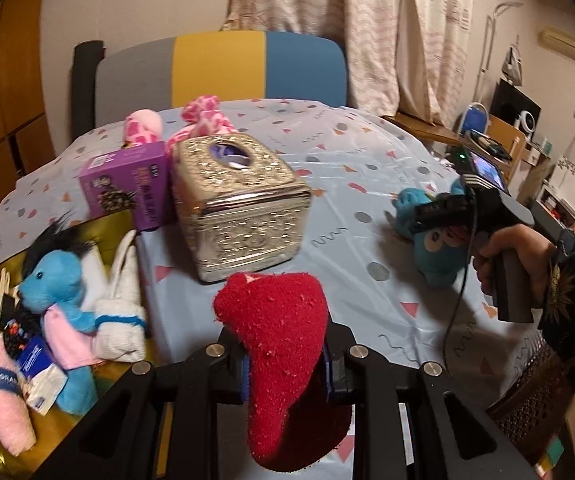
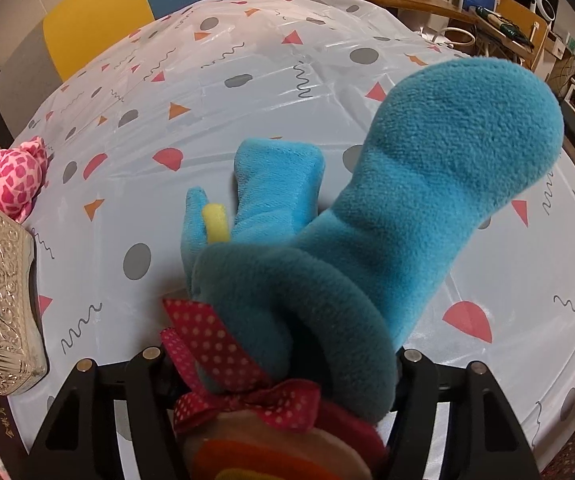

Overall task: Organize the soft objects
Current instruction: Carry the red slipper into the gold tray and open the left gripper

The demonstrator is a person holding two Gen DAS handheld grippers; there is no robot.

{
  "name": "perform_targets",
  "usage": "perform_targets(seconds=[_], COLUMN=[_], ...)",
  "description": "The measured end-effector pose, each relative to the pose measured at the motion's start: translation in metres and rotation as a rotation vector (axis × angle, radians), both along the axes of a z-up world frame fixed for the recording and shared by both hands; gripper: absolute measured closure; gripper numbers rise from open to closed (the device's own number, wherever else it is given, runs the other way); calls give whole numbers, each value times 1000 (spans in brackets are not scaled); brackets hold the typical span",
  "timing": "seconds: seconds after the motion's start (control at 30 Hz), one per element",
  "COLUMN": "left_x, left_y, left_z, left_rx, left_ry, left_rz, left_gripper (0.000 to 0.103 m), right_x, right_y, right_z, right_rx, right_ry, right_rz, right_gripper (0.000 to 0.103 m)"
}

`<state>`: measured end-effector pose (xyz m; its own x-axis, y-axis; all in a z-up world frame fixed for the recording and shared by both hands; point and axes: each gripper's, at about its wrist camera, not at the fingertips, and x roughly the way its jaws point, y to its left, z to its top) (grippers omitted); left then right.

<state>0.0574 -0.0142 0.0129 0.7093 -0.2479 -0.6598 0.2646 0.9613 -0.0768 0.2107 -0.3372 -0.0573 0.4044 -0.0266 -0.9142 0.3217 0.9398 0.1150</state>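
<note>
A fuzzy red fleece sock is clamped between the jaws of the left hand-held gripper, its toe standing up and its cuff hanging below, just above the bench with its pale blue patterned plastic cover. At the left edge of the bench lies a shiny gold tray, already holding a blue plush bear in a pink dress, a rolled white towel shaped like a rabbit and a rolled pink towel. This tray is judged to be the collecting place.

The right hand-held gripper is closed on a teal plush toy with a red polka-dot ribbon, grasped low on its body, with one long limb pointing forward. In the left wrist view the toy appears to be at or just above the bench surface; whether it is lifted cannot be told.

For the step to be done well, the sock should be carried left over the tray and released only once it is well inside the rim, over a bare patch beside the white towel, so that nothing already placed is toppled. The embossed silver tissue box and the purple cardboard box stand near the tray and should be passed clear. A pink-and-white spotted plush toy remains behind the boxes.
</note>
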Motion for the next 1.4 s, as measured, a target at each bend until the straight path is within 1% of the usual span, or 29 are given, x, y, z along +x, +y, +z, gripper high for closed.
perform_targets(seconds=[0.1,0.27,0.47,0.57,0.67,0.7,0.8,0.93,1.0,1.03,1.13,1.2,1.23,1.27,1.33,1.4], left_x=[-1,-4,-9,-9,-6,-4,-3,-5,-6,-7,-7,-4,-3,-2,-3,-8], left_y=[10,32,74,103,146,164,210,247,255,252,237,231,230,229,229,231], left_z=[0,3,8,11,13,12,6,-5,-10,-12,-18,-24,-28,-31,-35,-34], left_rx=[-3,-19,-36,-82,-156,-192,-260,-331,-376,-383,-359,-346,-340,-336,-319,-321], left_ry=[-1,7,3,14,40,56,88,128,147,149,156,170,179,188,201,184], left_rz=[27,69,158,223,319,362,473,560,563,547,496,492,495,497,506,517], left_gripper=[78,78,78,78,78,78,78,78,78,78,77,72,63,50,42,41], right_x=[-1,-5,-4,-3,-2,-2,-2,-2,-2,-2,-1,-1,-1,-2,-2,-2], right_y=[-3,-3,-1,6,10,10,10,12,13,13,14,15,15,15,15,14], right_z=[-1,-1,1,2,3,3,3,3,3,3,3,3,3,3,3,3], right_rx=[24,21,5,-31,-52,-53,-50,-62,-66,-67,-71,-75,-76,-77,-77,-75], right_ry=[-4,-10,-8,-7,-8,-8,-7,-7,-7,-7,-8,-8,-8,-9,-8,-8], right_rz=[-9,-11,-2,26,44,46,45,53,55,55,57,63,65,65,66,65], right_gripper=[34,33,34,34,34,34,34,34,34,34,34,34,34,34,34,34])
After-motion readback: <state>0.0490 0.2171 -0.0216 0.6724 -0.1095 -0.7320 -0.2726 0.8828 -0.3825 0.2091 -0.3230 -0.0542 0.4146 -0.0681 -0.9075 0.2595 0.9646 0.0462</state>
